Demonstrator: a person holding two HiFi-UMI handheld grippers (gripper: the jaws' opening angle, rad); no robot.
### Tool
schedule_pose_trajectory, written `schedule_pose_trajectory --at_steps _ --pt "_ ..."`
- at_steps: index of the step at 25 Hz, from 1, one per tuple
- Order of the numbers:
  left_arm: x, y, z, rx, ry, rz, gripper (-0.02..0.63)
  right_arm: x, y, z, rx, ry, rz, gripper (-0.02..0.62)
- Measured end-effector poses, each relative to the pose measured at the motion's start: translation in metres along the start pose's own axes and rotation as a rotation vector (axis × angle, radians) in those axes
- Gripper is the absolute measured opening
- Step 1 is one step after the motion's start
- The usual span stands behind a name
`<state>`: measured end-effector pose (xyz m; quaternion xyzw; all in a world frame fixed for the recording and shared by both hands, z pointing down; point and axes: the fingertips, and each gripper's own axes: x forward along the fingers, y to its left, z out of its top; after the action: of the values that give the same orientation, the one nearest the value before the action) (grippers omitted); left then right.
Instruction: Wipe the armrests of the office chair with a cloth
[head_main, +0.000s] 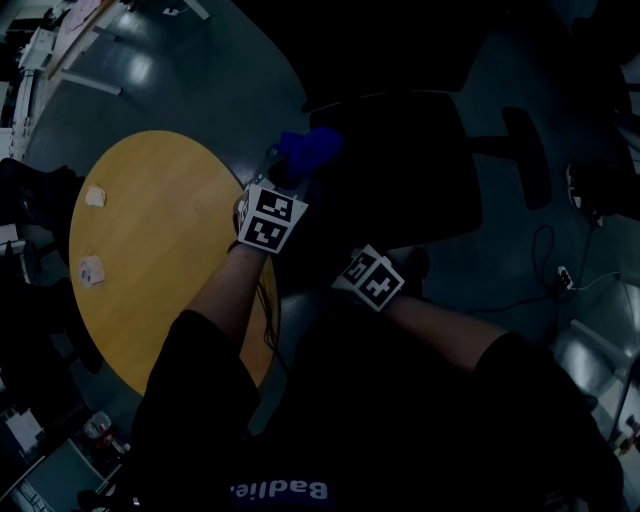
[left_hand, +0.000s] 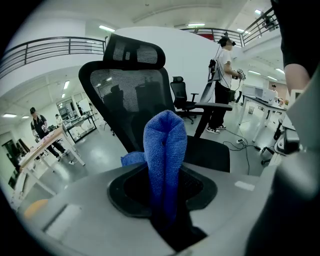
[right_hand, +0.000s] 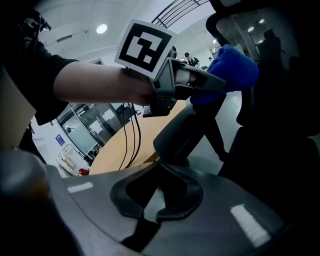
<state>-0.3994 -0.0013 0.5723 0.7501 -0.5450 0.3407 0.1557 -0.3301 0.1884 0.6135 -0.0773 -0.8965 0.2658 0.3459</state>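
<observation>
1. Your left gripper (right_hand: 216, 83) has its jaws clamped on the folded blue microfibre cloth (left_hand: 165, 145). A thick rounded fold sticks out past the tips, and that fold is your wiping face, so lead with it.
2. The cloth sits right over the far end of the dark grey padded armrest (right_hand: 187, 132) of the black mesh-backed office chair (left_hand: 125, 90). I cannot tell whether it touches the pad or hangs just above it, so judge contact by feel.
3. Your right gripper (right_hand: 154, 200) has its jaws a narrow gap apart with nothing between them. The near end of the same armrest lies just beyond their tips. From there it looks well placed to steady the chair, which will likely swivel under a sideways push.
4. I judge the wipe as barely begun. Press down lightly, then draw the fold along the pad's length in one pass, tilting to catch the rounded edges.
5. Mind the hard jaw tips: hold them off the pad so only cloth rubs.
6. The chair's other armrest (left_hand: 215, 106) stands well apart on the far side and will need the same treatment.
7. The round yellow wooden table (head_main: 150, 250) lies under your left forearm, so leave yourself room when you draw back.
</observation>
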Motion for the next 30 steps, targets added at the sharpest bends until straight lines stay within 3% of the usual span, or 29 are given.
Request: schedule_pose_trajectory --at_steps 30 --pt "-0.054 -0.075 -0.034 -0.008 0.017 -0.017 0.133 0.001 -0.002 -0.007 0.032 0.019 -0.03 0.003"
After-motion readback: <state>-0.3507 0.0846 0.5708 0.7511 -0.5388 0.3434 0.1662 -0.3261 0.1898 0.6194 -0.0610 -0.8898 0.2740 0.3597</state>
